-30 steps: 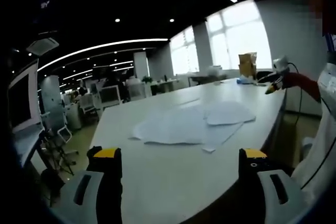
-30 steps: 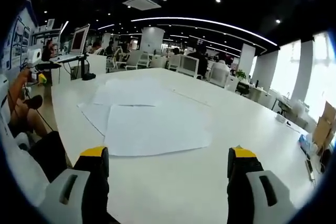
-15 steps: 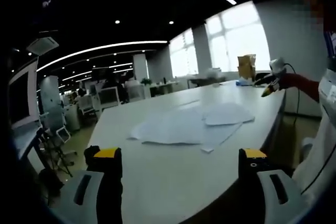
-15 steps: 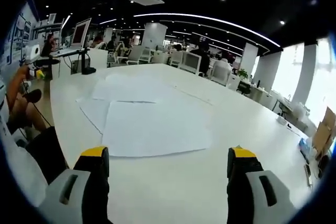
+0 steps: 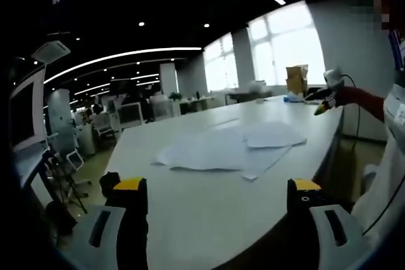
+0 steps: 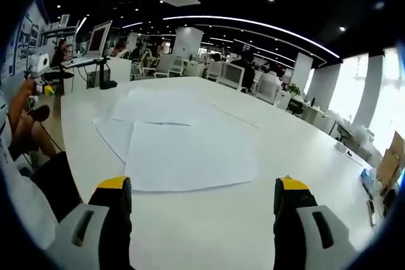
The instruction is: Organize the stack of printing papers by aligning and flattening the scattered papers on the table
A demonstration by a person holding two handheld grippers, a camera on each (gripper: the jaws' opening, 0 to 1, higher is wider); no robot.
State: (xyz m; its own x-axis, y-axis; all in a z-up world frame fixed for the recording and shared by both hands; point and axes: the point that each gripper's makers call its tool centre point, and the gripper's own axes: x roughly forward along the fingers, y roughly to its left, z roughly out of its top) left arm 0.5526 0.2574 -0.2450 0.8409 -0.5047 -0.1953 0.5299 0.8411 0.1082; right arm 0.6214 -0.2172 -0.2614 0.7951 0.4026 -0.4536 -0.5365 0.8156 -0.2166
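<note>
Both hand-held grippers, left (image 5: pixel 215 195) & right (image 6: pixel 200 193), jaws apart above table (image 6: pixel 209 226), papers (image 6: pixel 183 150) scattered ahead

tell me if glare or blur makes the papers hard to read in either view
Left gripper view: bright windows wash out, and the papers look soft and dim. Right gripper view: the papers are evenly lit with clear edges, though fisheye bends the table.

Thin white matt paper sheets (image 6: pixel 190 153) on a smooth white table top (image 6: pixel 304 156), slightly shiny at 3 o'clock.
</note>
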